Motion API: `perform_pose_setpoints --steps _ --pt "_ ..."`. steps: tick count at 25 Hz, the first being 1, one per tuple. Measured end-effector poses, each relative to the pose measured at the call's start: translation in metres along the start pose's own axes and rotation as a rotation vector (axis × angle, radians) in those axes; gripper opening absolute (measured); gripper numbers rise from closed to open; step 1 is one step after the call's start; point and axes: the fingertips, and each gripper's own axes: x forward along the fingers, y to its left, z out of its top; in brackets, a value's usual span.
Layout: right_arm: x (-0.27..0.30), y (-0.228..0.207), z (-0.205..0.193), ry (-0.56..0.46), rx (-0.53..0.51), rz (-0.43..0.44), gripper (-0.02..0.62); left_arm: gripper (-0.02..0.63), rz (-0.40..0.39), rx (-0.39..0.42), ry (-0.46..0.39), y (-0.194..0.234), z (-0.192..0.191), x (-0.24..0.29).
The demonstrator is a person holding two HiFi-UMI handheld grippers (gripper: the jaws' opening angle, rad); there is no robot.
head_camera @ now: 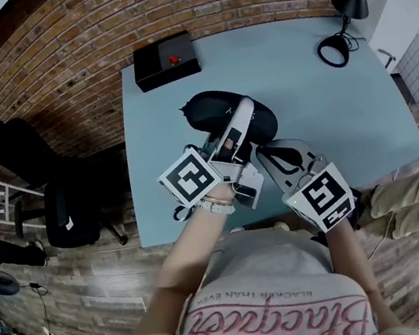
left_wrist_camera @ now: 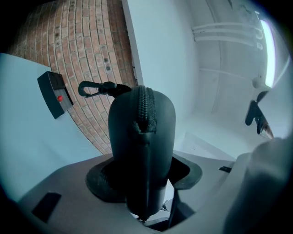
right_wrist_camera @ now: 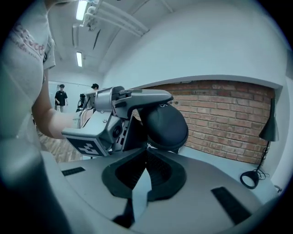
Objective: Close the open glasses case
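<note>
Left tongs [left_wrist_camera: 144, 183]: clamped on one end of the glasses case [left_wrist_camera: 142, 137], which stands upright at the centre of the left gripper view, with a pad pressing on each side of it. Right tongs [right_wrist_camera: 147, 148]: jaws together, their tips at the lower edge of the case, just right of centre in the right gripper view. Whether they nip a zip tab there is too small to tell. In the head view the case sits at mid-frame over the pale blue table [head_camera: 320, 112], between my two tongs. I cannot tell whether it touches the tabletop. Status of the case: the two shells are together and no interior shows in any view. The zip [left_wrist_camera: 145, 107] runs closed down the upper part of the seam to a puckered spot. Below that the seam reads as a dark line, and I cannot settle whether it is zipped. A carabiner clip [left_wrist_camera: 91, 89] hangs off the far end, upper left of that frame. Judgement: the folding shut is done. What is left is to run the zip over any remaining stretch, then release the case. Further out, untouched: a black box [head_camera: 166, 60] near the table's upper-left corner and a desk lamp [head_camera: 349, 0] at upper right.
</note>
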Motion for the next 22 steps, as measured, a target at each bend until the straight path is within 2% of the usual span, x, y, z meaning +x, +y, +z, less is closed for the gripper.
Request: perform_pose_setpoints --steps 4,7,10,14,18,22 --pt "0.004 -0.001 -0.008 0.006 0.013 -0.009 0.018 0.252 0.017 0.080 0.035 0.004 -0.004 -0.001" --pt "0.004 -0.004 -0.015 0.030 0.006 -0.043 0.018 0.253 0.012 0.205 0.062 0.001 -0.008 -0.001" --pt "-0.001 -0.010 -0.020 0.032 0.005 -0.062 0.020 0.253 0.037 0.380 0.096 0.001 -0.014 -0.001" --pt "-0.003 -0.006 -0.019 0.024 0.002 -0.020 0.020 0.255 0.064 0.589 0.155 0.004 -0.026 0.002" --pt "-0.008 0.005 0.000 -0.074 0.003 0.035 0.018 0.256 0.131 0.901 0.224 0.012 -0.042 0.002" --pt "-0.008 0.005 -0.002 -0.055 -0.050 0.013 0.018 0.256 0.134 1.077 0.240 0.009 -0.049 0.000"
